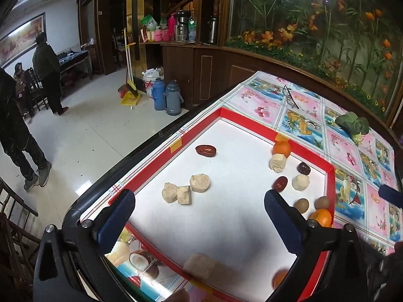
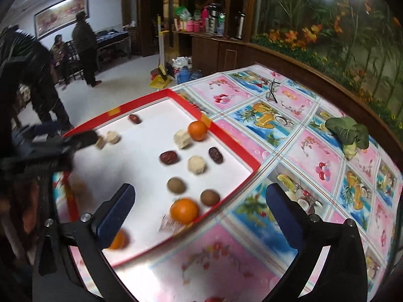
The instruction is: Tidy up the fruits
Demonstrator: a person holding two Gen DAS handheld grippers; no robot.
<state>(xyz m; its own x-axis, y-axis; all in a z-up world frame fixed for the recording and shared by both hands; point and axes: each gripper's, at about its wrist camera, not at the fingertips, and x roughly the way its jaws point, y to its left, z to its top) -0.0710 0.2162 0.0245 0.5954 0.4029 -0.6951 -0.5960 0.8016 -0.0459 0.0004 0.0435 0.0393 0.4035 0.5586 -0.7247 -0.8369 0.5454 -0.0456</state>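
Left tongs [image 1: 199,201]: jaws spread wide, nothing between the pads, hovering over the white floor of the red-rimmed tray [image 1: 226,114]. Right tongs [image 2: 199,196]: jaws also wide apart, empty, straddling the tray's near right rim and the patterned worktop [image 2: 226,259].

In tray, left wrist view: cluster of three pale beige chunks [image 1: 185,191] mid-tray; one red date [image 1: 206,150] alone near the far left rim; orange [image 1: 281,149] at the far right rim, touching a beige chunk just below it. Two more dates [image 1: 280,183] flanking another pale chunk. Two brown round fruits [image 1: 301,205] just beside a second orange [image 1: 321,217] at the right rim. Third orange [image 1: 279,278] near the front edge, blurred.

Outside tray, on worktop: leafy green vegetable [image 2: 348,132] and a pair of glasses [image 2: 273,91], well apart from the fruit.
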